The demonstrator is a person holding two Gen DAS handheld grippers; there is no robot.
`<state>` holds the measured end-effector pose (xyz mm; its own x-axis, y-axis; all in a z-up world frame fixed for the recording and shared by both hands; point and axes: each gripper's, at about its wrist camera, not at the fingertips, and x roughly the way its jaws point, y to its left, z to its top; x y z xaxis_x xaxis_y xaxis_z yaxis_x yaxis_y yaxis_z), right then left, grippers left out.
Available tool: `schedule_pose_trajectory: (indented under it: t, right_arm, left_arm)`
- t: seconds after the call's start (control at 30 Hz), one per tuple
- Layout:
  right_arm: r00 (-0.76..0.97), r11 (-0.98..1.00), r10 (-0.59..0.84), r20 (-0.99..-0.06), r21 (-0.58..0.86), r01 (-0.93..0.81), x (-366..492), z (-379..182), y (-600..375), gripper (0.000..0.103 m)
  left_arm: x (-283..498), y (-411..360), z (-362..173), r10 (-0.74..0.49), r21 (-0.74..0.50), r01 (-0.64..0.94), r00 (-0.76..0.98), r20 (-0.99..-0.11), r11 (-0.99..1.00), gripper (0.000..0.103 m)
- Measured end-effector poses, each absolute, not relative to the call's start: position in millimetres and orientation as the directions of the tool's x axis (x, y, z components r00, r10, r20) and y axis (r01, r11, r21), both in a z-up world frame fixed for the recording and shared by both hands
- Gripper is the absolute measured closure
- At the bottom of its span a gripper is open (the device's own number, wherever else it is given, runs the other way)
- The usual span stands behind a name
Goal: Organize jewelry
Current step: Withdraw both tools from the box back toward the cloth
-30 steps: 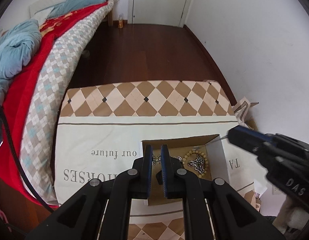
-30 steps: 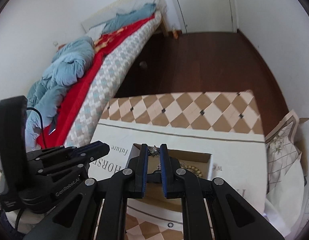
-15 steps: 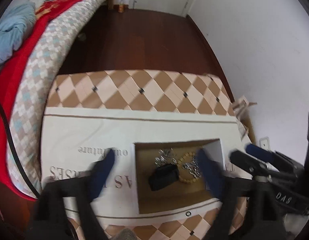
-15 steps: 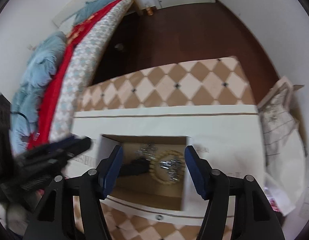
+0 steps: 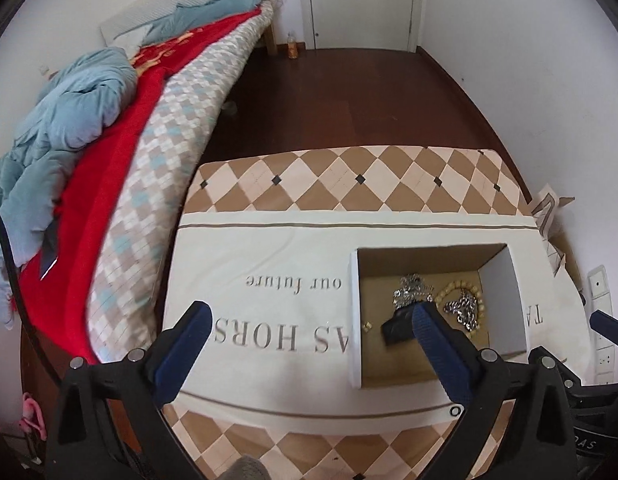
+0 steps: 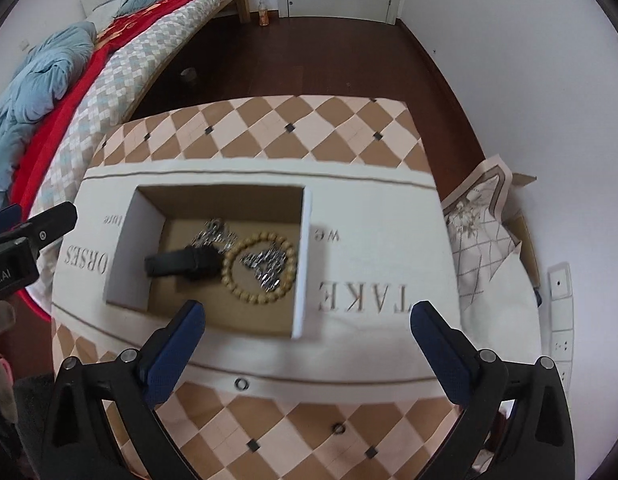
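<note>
Right wrist view: the right gripper (image 6: 305, 326) hangs with its blue-padded fingers (image 6: 175, 350) spread wide and nothing between them, low in the frame, over the near edge of the cardboard box (image 6: 301, 258). A second ago these jaws were nearly closed and pointed at the box; half a second ago they were parting. The left gripper (image 5: 309, 342) has done the same: in the left wrist view its fingers (image 5: 185, 346) are now released and far apart, holding nothing, the right-hand one overlapping the box at lower right of the frame.

Inside the box, centre left of the right wrist view, lie a wooden bead bracelet (image 6: 260, 268) with a silver chain (image 6: 267, 263) heaped in its ring, a second tangle of silver jewelry (image 6: 215, 235) just beyond it, and a black object (image 6: 183, 262) touching the bracelet's left side; what it is cannot be told. In the left wrist view a tiny gold piece (image 5: 366, 325) sits near the box's left wall.

Both tools being opened over the box suggests the sorting is only starting, and a first pick comes next, probably the tangled chains, which may drag the beads along
</note>
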<state>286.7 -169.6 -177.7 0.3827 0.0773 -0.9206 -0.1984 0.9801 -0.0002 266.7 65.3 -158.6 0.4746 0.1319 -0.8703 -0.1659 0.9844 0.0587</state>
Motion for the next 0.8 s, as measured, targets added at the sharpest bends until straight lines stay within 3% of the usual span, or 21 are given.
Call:
schedule_pose_trajectory:
  t: [0.8]
  right_arm:
    - [0.583, 0.988, 0.07, -0.809, -0.027, -0.155, 190.8, -98.8, -194.7, 0.0]
  left_arm:
    - [163.5, 44.0, -98.8, 0.12, 0.018, -0.17, 0.614, -0.78, 0.985, 0.001]
